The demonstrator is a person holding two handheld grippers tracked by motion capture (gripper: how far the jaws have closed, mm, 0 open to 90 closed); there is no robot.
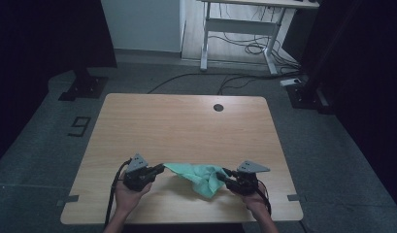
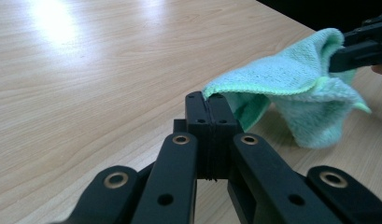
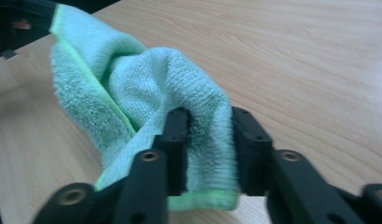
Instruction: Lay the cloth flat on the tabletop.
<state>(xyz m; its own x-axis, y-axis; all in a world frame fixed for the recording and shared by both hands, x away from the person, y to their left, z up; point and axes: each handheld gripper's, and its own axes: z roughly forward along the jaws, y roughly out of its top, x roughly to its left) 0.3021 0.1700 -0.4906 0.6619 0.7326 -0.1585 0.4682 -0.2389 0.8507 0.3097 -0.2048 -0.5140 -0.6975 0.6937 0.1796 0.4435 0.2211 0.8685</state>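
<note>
A green terry cloth (image 1: 196, 175) hangs stretched between my two grippers near the front edge of the wooden table (image 1: 186, 121). My left gripper (image 1: 162, 168) is shut on the cloth's left corner; in the left gripper view its jaws (image 2: 209, 100) meet on the hem of the cloth (image 2: 291, 84). My right gripper (image 1: 224, 173) holds the other end. In the right gripper view a thick fold of cloth (image 3: 132, 88) fills the gap in my right gripper (image 3: 209, 126), pressed from both sides. The middle of the cloth sags to the tabletop.
A dark round grommet hole (image 1: 218, 107) sits near the table's far edge. Beyond the table stand a white desk frame (image 1: 239, 29) with loose cables on the floor and a black stand base (image 1: 84, 87) at the left. Bare wood lies ahead of both grippers.
</note>
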